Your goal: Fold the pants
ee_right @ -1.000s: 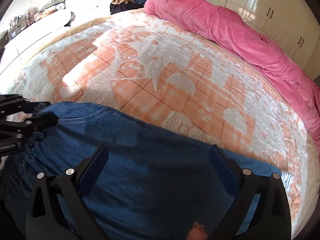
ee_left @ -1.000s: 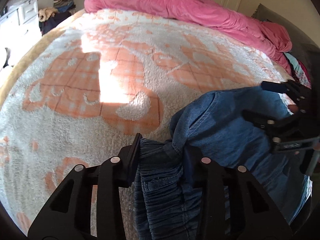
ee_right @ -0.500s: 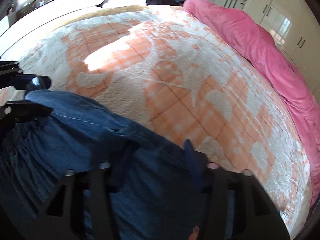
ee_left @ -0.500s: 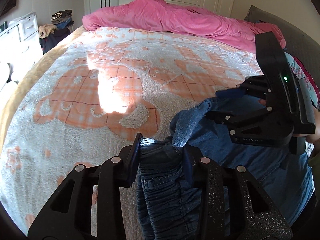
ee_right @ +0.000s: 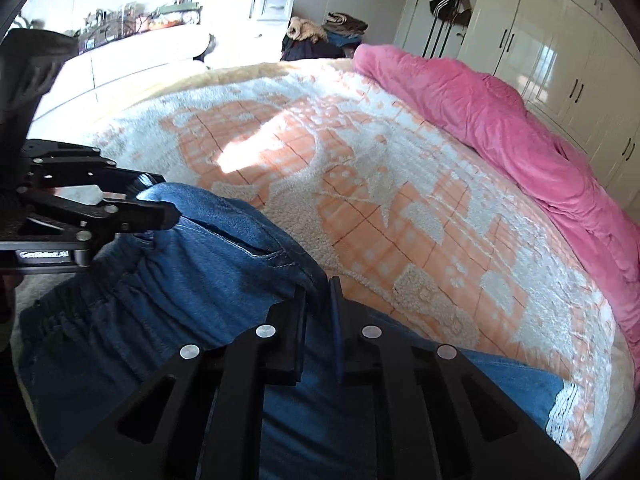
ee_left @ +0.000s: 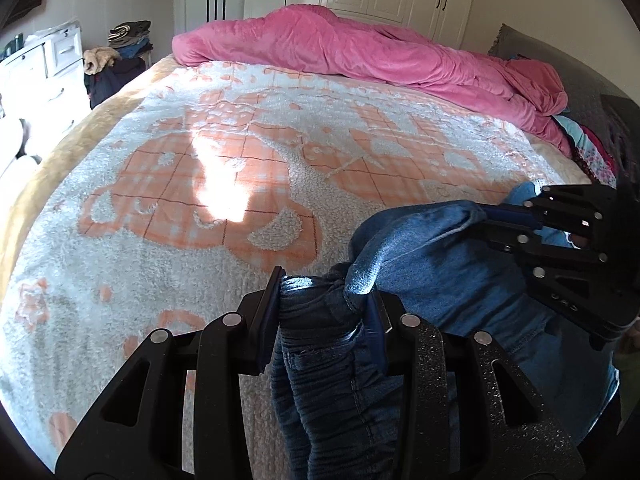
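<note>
Blue denim pants [ee_left: 432,264] lie bunched at the near edge of the bed and also show in the right wrist view [ee_right: 192,280]. My left gripper [ee_left: 324,304] is shut on the gathered elastic waistband and holds it raised. It also shows at the left of the right wrist view [ee_right: 156,200]. My right gripper [ee_right: 318,312] is shut on a seamed fold of the pants further along. It also shows at the right of the left wrist view [ee_left: 500,216], pinching the denim edge.
The bed is covered by a white and orange fleece blanket [ee_left: 240,184]. A pink duvet [ee_left: 360,52] is piled along the far side. White wardrobes [ee_right: 560,40], a white dresser [ee_left: 40,64] and a clothes pile [ee_left: 120,44] stand beyond the bed.
My right gripper went from open above the pants to shut on a denim fold. Both grippers have lifted, and the cloth between them has risen off the blanket.
</note>
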`<state>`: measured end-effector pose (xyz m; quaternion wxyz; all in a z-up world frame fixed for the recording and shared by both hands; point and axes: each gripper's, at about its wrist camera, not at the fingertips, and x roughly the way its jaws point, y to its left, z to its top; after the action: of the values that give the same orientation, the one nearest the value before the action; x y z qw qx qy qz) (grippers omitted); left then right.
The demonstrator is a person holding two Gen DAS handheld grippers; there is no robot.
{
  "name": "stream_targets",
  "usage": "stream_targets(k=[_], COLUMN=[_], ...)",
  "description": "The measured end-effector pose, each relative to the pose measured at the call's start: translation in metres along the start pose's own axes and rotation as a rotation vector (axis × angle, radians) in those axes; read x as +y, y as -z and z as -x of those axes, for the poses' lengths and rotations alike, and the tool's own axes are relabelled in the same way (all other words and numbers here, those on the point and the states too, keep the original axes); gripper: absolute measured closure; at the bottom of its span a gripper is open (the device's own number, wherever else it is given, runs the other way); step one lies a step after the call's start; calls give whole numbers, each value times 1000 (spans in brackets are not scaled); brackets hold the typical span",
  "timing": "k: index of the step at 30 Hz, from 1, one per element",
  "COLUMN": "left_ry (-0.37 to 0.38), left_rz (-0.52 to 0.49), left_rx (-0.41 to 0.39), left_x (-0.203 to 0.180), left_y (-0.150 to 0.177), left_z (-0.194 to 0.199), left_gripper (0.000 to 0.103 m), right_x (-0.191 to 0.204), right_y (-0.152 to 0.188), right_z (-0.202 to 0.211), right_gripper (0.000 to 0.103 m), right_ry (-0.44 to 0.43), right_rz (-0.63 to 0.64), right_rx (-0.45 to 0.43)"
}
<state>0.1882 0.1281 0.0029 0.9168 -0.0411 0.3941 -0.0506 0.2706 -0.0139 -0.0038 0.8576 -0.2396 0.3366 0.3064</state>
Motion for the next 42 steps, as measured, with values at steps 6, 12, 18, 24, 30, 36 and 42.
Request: stream_targets(k=[6,12,18,24,30,36,42], left_ry=[6,-13,7,-15,-60,-100,-174], left_rz=[-15,-67,-64,-93,-80,-88,-61], left_rx=[-27,-79,-77,-40,46,92,88], left_x=[-11,-32,-42,-48,-35,-30,-20], left_y=[4,23,63,94,114,134,146], left_z=[19,55,81,99,89,99,129], left_gripper=[74,74,73,71,67,61,58], right_x=[9,22,46,80,123,146,144], right_y=[11,38,81,112,137,148,155], right_z=[43,86,125,147,128,122,120], right_gripper=[93,93,93,93,93,93,93], right_ry=[4,-24,-96,-146,-219,-256,-283], right_rz=[-37,-99,-187,-200,-180,-163,-186], right_rx=[-56,-103,-128,-127,-34,7,29])
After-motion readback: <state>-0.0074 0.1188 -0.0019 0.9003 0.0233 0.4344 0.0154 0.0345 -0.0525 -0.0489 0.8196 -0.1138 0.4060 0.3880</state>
